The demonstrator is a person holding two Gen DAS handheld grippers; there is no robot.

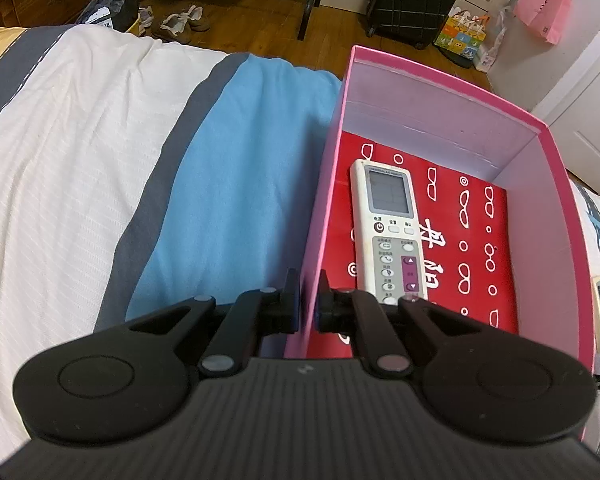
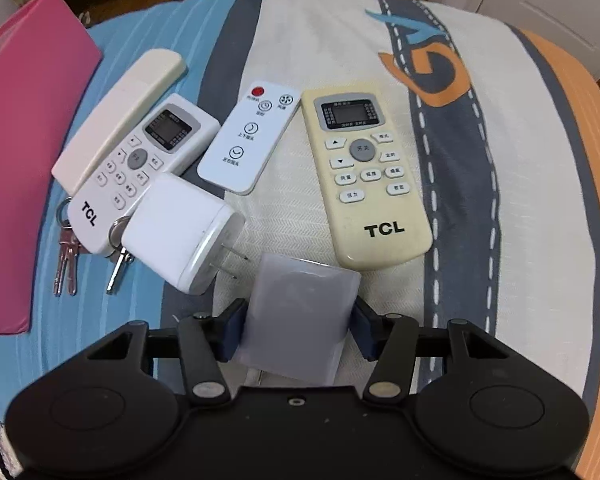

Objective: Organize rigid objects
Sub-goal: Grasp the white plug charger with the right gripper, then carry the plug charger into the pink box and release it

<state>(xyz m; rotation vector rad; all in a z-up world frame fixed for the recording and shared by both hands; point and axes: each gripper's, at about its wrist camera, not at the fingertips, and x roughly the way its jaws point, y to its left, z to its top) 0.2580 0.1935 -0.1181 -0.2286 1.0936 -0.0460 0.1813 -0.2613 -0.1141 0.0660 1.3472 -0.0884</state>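
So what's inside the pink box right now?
Inside the pink box: one white remote, face up on a red printed sheet. The left hand-held gripper, clamped on the near wall, hides the box's near end.

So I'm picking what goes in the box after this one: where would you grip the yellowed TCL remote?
Across its long side edges, near the middle of the yellowed TCL remote, coming straight down from above. It lies flat and face up on the bedcover, narrow enough there for the jaws. Its right edge is clear; near the top left corner the slim white remote lies close, so stay mid-body or lower.
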